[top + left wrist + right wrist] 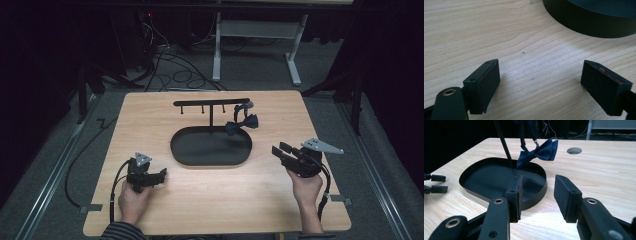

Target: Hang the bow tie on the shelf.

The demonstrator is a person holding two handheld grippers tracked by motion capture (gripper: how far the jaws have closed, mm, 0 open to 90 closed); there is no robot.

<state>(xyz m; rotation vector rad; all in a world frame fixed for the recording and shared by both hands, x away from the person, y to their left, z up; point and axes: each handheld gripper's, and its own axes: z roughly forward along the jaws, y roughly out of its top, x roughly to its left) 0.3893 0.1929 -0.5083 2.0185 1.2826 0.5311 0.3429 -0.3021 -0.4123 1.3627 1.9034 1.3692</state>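
Note:
A black oval tray lies mid-table, and a T-shaped stand with small hooks rises from its back. A dark navy bow tie hangs by its strap from the right end of the crossbar, dangling over the tray's right rim. My left gripper rests low at the front left of the tray, open, with bare wood between its jaws. My right gripper is held to the right of the tray, open and empty. It faces the tray and the bow tie.
The wooden table has a round hole beyond the bow tie. Cables lie on the floor behind the table, by the white legs of another desk. The tray's wall stands just ahead of the left gripper.

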